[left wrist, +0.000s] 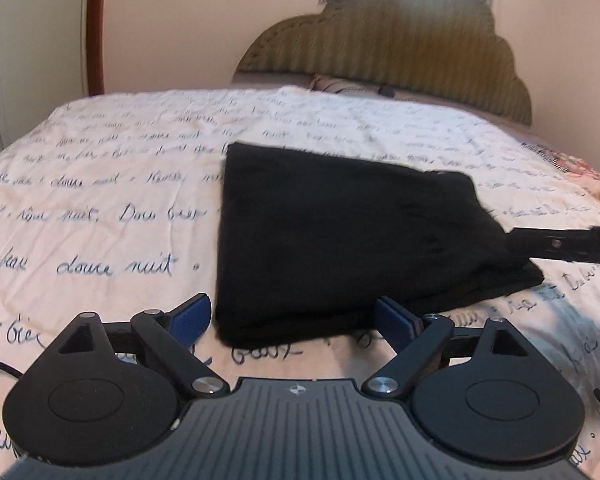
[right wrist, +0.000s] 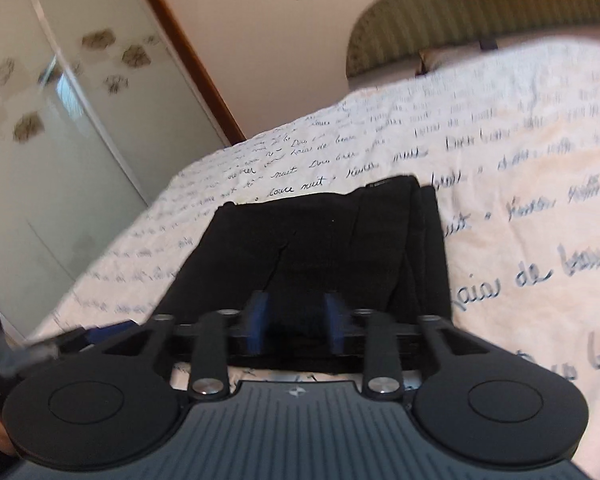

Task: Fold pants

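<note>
The black pants (left wrist: 324,240) lie folded into a compact stack on the white bedspread with blue script (left wrist: 100,208). My left gripper (left wrist: 296,320) is open, its blue pads (left wrist: 192,316) spread wide at the near edge of the stack, holding nothing. In the right wrist view the pants (right wrist: 320,240) fill the middle. My right gripper (right wrist: 296,324) has its blue pads (right wrist: 256,320) partly apart with the near edge of the black cloth between them. The right gripper's arm (left wrist: 560,246) shows at the stack's right side in the left wrist view.
A striped scalloped headboard (left wrist: 400,48) stands at the far end, with a pillow (left wrist: 340,84) below it. A floral cloth (left wrist: 572,168) lies at the bed's right edge. A glass wardrobe door (right wrist: 40,140) stands past the bed's left side.
</note>
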The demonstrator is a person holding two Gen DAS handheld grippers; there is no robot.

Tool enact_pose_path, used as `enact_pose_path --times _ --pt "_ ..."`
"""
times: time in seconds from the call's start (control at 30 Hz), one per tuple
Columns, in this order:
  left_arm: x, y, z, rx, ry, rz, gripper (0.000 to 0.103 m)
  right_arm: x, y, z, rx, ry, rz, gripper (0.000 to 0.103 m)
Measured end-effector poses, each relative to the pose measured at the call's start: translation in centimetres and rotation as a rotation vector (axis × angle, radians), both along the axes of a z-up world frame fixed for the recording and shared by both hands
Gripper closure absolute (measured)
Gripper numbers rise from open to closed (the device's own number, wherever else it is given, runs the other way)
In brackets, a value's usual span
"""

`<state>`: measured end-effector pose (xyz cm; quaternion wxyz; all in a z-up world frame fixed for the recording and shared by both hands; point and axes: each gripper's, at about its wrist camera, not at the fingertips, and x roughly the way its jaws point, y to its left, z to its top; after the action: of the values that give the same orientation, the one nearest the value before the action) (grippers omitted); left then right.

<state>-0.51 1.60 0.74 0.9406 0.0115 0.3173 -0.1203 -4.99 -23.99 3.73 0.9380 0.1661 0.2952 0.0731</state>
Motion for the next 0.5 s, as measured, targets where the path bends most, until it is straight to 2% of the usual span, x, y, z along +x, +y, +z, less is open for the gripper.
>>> enact_pose_path --times 0.03,0.17,0.23,0.27,0.37,0.5 --pt "0.3 0.0 -0.3 0.004 0.011 0.011 0.009 0.0 0.6 -0.2 -0.044 -0.001 -0.007 0.018" --pt "0.5 0.1 -1.3 0.003 0.012 0.032 0.006 1.2 2.2 -2.3 -0.161 0.056 0.003 0.018" --pt "0.5 0.1 -1.6 0.002 0.012 0.035 0.005 1.1 3.0 -3.1 -0.215 0.023 0.031 0.007" --pt "0.6 0.1 -1.7 0.001 0.013 0.037 0.005 1.3 3.4 -3.1 -0.237 0.028 0.032 0.006" --pt "0.9 0.1 -1.8 0.000 0.017 0.038 0.003 1.3 3.7 -3.1 -0.255 0.037 0.049 0.001" --pt "0.8 0.0 -1.8 0.000 0.016 0.039 0.003 1.2 3.4 -3.2 -0.235 0.032 0.051 0.000"
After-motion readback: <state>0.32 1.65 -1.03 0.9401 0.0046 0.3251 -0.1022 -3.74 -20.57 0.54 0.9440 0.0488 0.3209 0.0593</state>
